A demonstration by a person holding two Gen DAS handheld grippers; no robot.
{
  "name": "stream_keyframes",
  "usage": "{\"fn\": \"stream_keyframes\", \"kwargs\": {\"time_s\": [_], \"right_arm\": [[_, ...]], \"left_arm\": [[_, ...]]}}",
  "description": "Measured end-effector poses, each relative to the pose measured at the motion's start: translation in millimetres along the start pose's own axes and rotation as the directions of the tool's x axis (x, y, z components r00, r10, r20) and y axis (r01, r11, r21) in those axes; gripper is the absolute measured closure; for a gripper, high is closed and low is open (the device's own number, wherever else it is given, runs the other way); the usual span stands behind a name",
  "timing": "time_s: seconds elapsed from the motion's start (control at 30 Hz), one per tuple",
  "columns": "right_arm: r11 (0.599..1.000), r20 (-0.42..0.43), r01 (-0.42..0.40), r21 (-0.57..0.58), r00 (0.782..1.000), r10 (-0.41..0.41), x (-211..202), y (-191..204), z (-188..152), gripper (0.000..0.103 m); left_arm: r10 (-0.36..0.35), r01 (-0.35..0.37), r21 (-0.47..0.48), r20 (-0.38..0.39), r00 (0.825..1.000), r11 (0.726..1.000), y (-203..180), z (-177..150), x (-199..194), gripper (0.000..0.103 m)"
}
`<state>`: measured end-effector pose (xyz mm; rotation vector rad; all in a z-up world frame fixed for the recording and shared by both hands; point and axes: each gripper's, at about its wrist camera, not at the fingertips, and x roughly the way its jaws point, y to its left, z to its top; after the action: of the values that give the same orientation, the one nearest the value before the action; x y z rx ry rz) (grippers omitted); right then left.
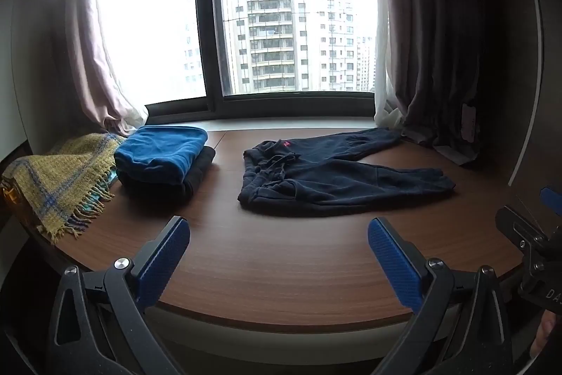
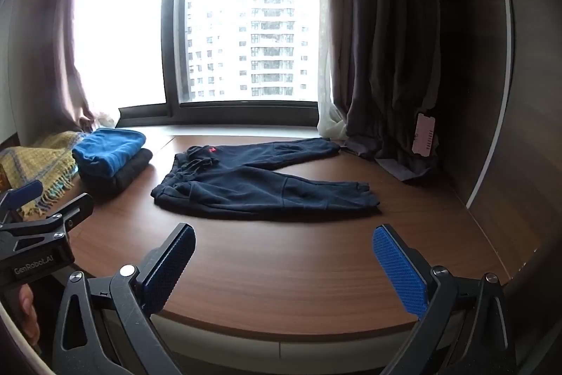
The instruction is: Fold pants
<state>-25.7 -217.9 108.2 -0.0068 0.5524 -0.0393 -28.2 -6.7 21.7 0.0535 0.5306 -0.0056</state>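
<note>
Dark navy pants [image 1: 333, 178] [image 2: 260, 185] lie spread flat on the brown wooden table [image 1: 281, 269] [image 2: 281, 269], waistband with drawstring to the left, both legs running to the right. My left gripper [image 1: 279, 231] hovers wide open over the table's near edge, short of the pants, with nothing between its blue pads. My right gripper [image 2: 283, 236] is also wide open and empty, near the front edge, below the pants. Each gripper shows at the side of the other's view: the right one [image 1: 527, 234], the left one [image 2: 35, 209].
A folded blue garment [image 1: 161, 153] [image 2: 109, 150] rests on a folded dark one at the left. A yellow plaid fringed blanket [image 1: 59, 181] [image 2: 35, 164] lies further left. Curtains [image 1: 432, 58] [image 2: 383, 58] hang at both sides of the window behind the table.
</note>
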Motion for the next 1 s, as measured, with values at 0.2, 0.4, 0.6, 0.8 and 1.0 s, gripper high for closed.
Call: {"fn": "stream_keyframes", "kwargs": {"time_s": [0.2,0.4,0.6,0.8,1.0], "right_arm": [[1.0,0.011,-0.008,-0.003,1.0,0.008,-3,-3,0,0.0],[1.0,0.016,-0.007,-0.003,1.0,0.007,-5,-4,-4,0.0],[1.0,0.02,-0.004,0.0,1.0,0.004,-6,-6,-6,0.0],[1.0,0.018,-0.003,0.007,1.0,0.003,-6,-11,-6,0.0],[1.0,0.017,0.003,0.012,1.0,-0.003,-5,-12,-4,0.0]], "left_arm": [[-0.006,0.005,0.005,0.012,1.0,1.0,-4,2,-4,0.0],[-0.02,0.02,0.003,0.006,1.0,1.0,-7,0,-5,0.0],[-0.02,0.02,0.004,0.013,1.0,1.0,-7,-2,-6,0.0],[-0.021,0.021,0.004,0.019,1.0,1.0,-9,-1,-6,0.0],[-0.029,0.028,0.009,0.025,0.999,1.0,-10,1,-5,0.0]]}}
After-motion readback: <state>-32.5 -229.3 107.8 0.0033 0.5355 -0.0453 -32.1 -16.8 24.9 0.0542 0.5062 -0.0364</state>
